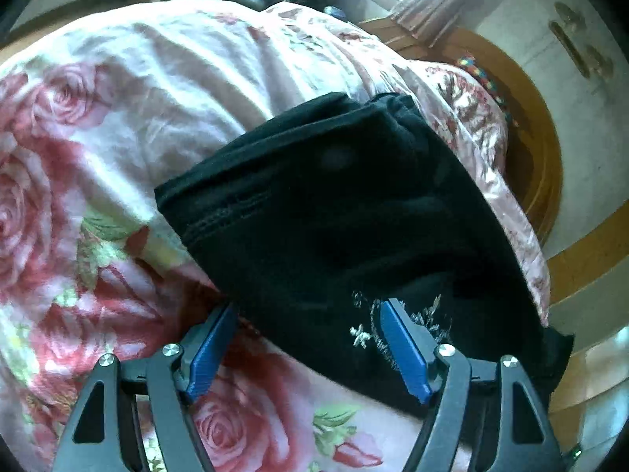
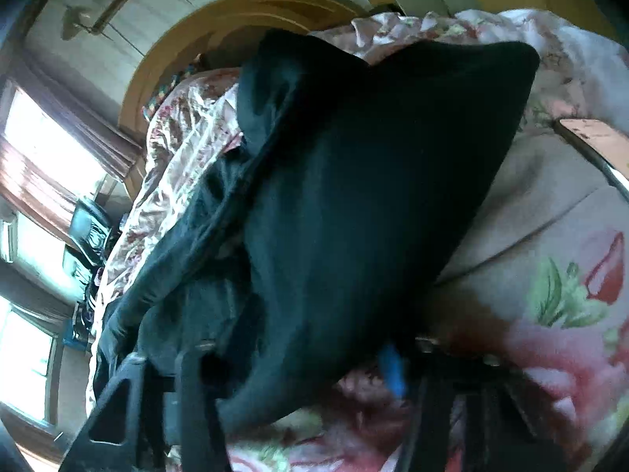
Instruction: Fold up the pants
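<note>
The black pants [image 1: 338, 212] lie folded in a thick bundle on the rose-print bed cover [image 1: 98, 181]. A white embroidered flower shows on the cloth near my left gripper [image 1: 310, 326]. That gripper is open, its blue pads [image 1: 208, 350] spread either side of the bundle's near edge. In the right wrist view the pants [image 2: 354, 204] fill the middle. My right gripper [image 2: 298, 358] is wide apart, the cloth draped over it. One blue pad [image 2: 393, 369] shows; the other finger is hidden under the fabric.
A curved wooden bed frame [image 1: 550, 165] runs along the right, with a white wall behind. A window with curtains [image 2: 51, 149] lies to the left in the right wrist view. A phone-like flat object [image 2: 593, 145] rests on the cover at the right.
</note>
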Demonstrator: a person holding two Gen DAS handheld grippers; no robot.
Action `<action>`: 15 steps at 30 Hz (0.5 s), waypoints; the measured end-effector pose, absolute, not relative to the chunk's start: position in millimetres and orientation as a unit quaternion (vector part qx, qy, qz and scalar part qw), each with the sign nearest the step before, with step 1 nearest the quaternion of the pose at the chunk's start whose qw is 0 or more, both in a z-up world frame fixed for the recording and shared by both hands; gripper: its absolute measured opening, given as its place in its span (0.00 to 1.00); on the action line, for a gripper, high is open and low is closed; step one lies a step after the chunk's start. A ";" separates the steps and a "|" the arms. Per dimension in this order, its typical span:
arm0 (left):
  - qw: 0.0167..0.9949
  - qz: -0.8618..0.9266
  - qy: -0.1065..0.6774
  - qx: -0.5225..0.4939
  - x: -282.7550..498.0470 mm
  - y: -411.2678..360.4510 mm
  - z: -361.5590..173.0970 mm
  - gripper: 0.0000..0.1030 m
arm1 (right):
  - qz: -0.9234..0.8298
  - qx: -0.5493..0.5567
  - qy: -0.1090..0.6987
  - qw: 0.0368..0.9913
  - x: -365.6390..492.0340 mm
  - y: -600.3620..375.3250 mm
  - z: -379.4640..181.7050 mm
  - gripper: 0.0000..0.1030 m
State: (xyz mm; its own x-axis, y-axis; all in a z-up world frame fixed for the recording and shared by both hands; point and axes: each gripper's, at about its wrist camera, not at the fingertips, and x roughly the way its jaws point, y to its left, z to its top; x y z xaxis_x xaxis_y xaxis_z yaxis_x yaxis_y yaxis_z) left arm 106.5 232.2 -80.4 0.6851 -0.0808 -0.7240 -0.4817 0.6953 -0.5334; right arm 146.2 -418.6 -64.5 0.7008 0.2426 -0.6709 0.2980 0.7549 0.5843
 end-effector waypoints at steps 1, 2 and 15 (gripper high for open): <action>0.839 0.113 0.374 -0.378 107.6 232.1 -78.8 0.73 | -0.020 0.351 0.391 0.851 147.7 -420.7 -66.6 0.32; 0.839 0.108 0.370 -0.384 109.9 233.2 -79.1 0.73 | -0.020 0.351 0.393 0.849 148.0 -421.8 -68.1 0.27; 0.849 0.078 0.393 -0.346 129.6 232.4 -52.1 0.07 | -0.012 0.293 0.391 0.872 145.9 -407.9 -43.8 0.12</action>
